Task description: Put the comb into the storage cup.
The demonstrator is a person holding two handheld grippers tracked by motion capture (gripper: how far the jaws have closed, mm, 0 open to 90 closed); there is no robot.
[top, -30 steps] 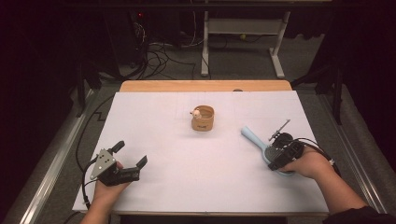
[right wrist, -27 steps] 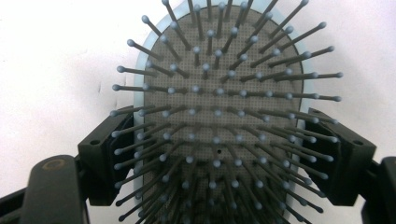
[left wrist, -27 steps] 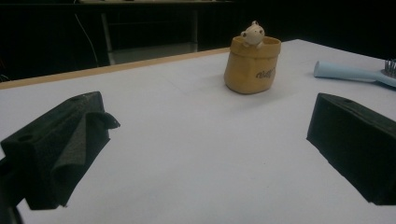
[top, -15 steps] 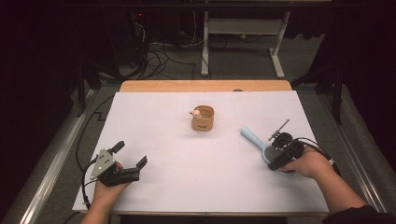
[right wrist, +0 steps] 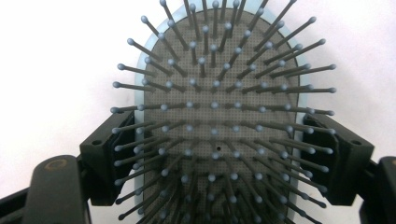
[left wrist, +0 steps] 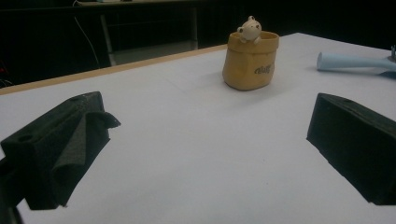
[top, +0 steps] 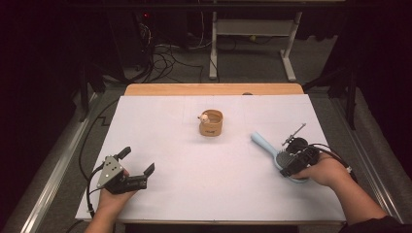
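A light-blue hairbrush (top: pixel 265 144) lies bristles-up on the white sheet at the right, its handle pointing toward the table's middle. My right gripper (top: pixel 290 164) sits over its head. In the right gripper view the two black jaws press on both sides of the brush head (right wrist: pixel 219 70), so the right gripper (right wrist: pixel 219 140) is shut on it. My left gripper (top: pixel 139 159) rests low at the front left, open, with bare sheet between its jaws (left wrist: pixel 210 112). A tan pouch-shaped cup (top: pixel 211 124) (left wrist: pixel 250 60) holding a small bear figure (left wrist: pixel 249 29) stands near the middle.
A white sheet (top: pixel 194 155) covers the table, with a strip of wood (top: pixel 214 89) showing at the far edge. A thin dark rod (top: pixel 294 132) sticks up just beyond the right gripper. Cables and desk legs lie on the dark floor behind.
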